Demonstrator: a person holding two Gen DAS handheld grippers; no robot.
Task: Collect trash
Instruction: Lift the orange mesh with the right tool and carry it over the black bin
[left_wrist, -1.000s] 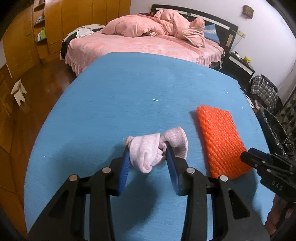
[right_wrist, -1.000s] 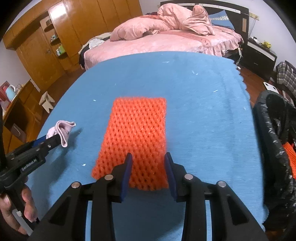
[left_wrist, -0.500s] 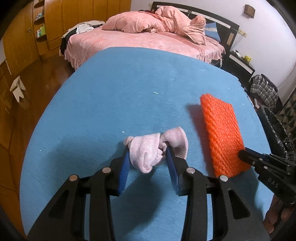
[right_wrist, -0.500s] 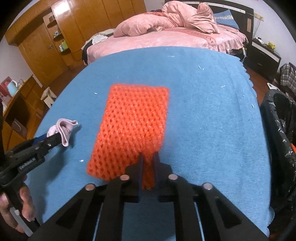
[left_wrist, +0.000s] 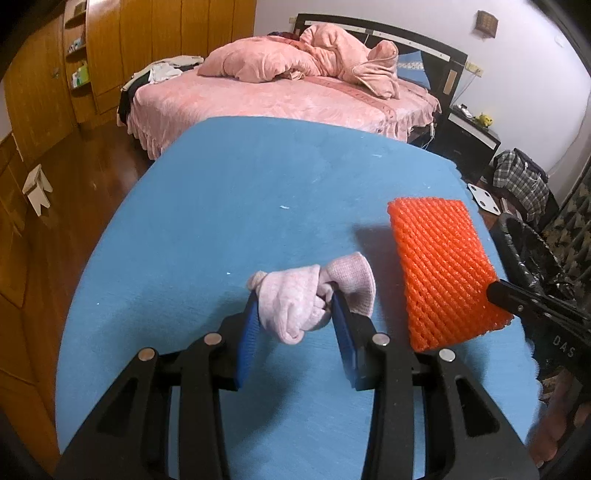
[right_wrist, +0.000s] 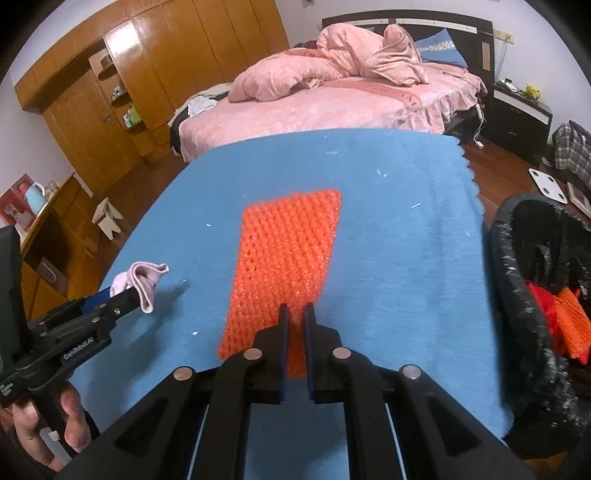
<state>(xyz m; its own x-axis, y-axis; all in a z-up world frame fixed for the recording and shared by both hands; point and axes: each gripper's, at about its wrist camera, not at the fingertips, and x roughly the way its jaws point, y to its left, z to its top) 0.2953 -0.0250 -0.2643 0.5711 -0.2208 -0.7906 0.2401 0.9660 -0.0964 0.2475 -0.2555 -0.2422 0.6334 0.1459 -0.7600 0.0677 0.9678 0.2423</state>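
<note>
My left gripper (left_wrist: 293, 314) is shut on a crumpled pink sock (left_wrist: 295, 299) and holds it just above the blue table (left_wrist: 221, 206). My right gripper (right_wrist: 295, 317) is shut on the near edge of an orange foam net (right_wrist: 288, 251) and holds it lifted and tilted off the table. The net also shows at the right of the left wrist view (left_wrist: 443, 273), and the sock at the left of the right wrist view (right_wrist: 142, 278). A black-lined trash bin (right_wrist: 517, 295) stands off the table's right edge with orange trash (right_wrist: 569, 325) inside.
A pink bed (right_wrist: 332, 103) lies beyond the table's far edge. Wooden wardrobes (right_wrist: 110, 92) line the left wall. A black nightstand (right_wrist: 521, 110) and a plaid bag (right_wrist: 572, 147) are at the back right. A small white stool (left_wrist: 37, 188) stands on the floor at left.
My right gripper closed on the orange net's near edge and lifted it off the table. My left gripper kept its hold on the pink sock and rose slightly.
</note>
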